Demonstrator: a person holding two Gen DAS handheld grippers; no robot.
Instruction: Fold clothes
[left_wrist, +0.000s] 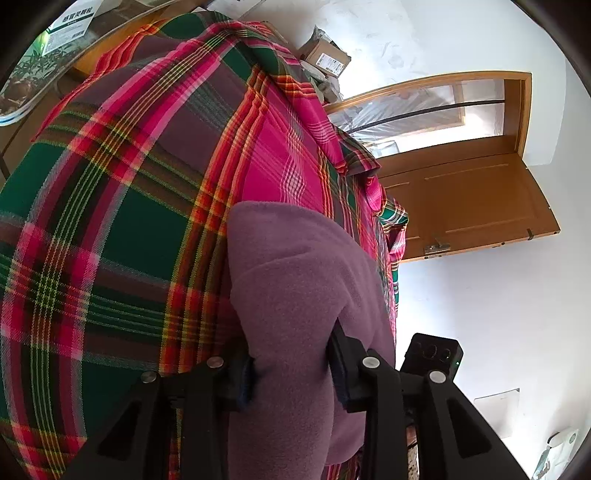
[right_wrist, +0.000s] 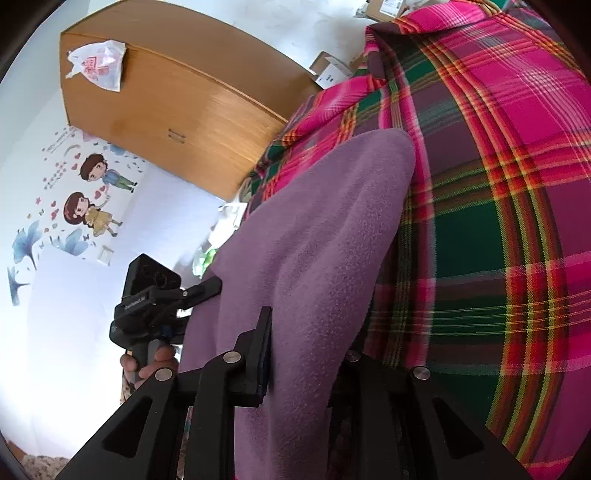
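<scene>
Both hand-held grippers, left (left_wrist: 291, 373) and right (right_wrist: 306, 362), clamped on purple fleece garment (left_wrist: 295, 288), plaid cloth (left_wrist: 110, 221) beneath.

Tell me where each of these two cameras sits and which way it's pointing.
Left wrist: rides the left gripper, looking along its fingers at the purple fleece garment on the plaid sheet, wooden door beyond.
Right wrist: rides the right gripper, facing the fleece, wooden cabinet behind; a hand shows.
Shared: fleece and sheet.
</scene>
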